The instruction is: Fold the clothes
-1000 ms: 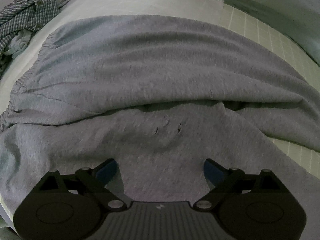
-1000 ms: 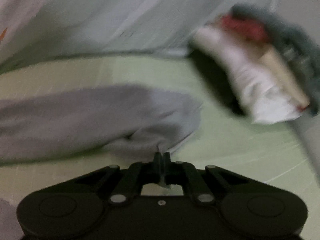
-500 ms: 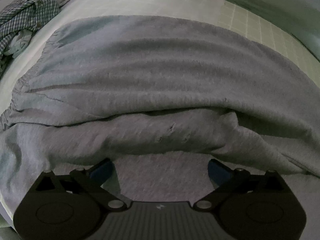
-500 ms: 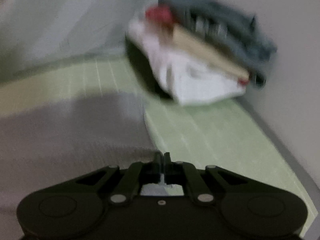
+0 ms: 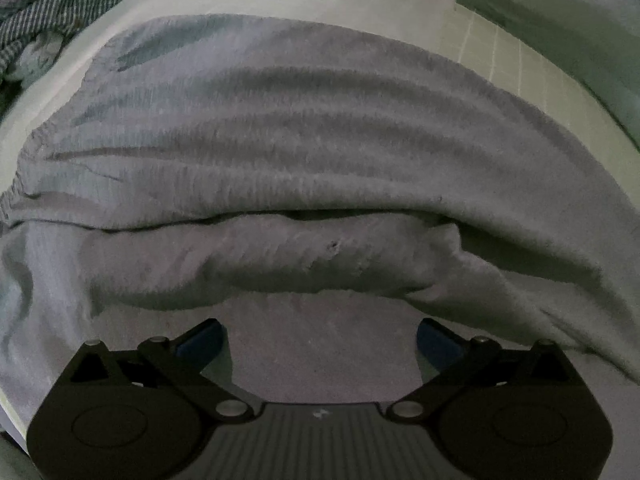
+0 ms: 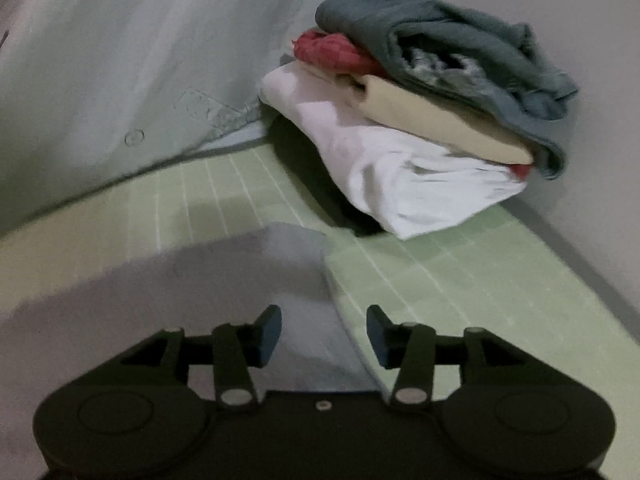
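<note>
1. Pale green sheet with a white grid pattern (image 6: pixel 420 280) covers the bed on which a grey knit garment (image 5: pixel 300 140) lies spread, filling most of the left wrist view.
2. Across the garment's middle, one layer is folded over another, leaving a thick rolled ridge just ahead of the left gripper (image 5: pixel 319 336).
3. Left gripper points steeply down over the grey cloth, jaws spread wide; fabric lies beneath the gap, and the blue pads (image 5: pixel 200 338) press on nothing.
4. Right gripper (image 6: pixel 323 340) hovers over the garment's end edge, where the grey cloth meets the green sheet; its jaws are opening, with the cloth edge showing below the gap and neither pad gripping it.
5. Beyond that edge, well apart from it, a stack of folded clothes (image 6: pixel 420 120) sits against a pale wall (image 6: pixel 580 20): white at the bottom, then beige, red and a grey-blue piece on top.
6. At the far left of the left wrist view, a crumpled checked cloth (image 5: pixel 48 12) lies beside the garment.
</note>
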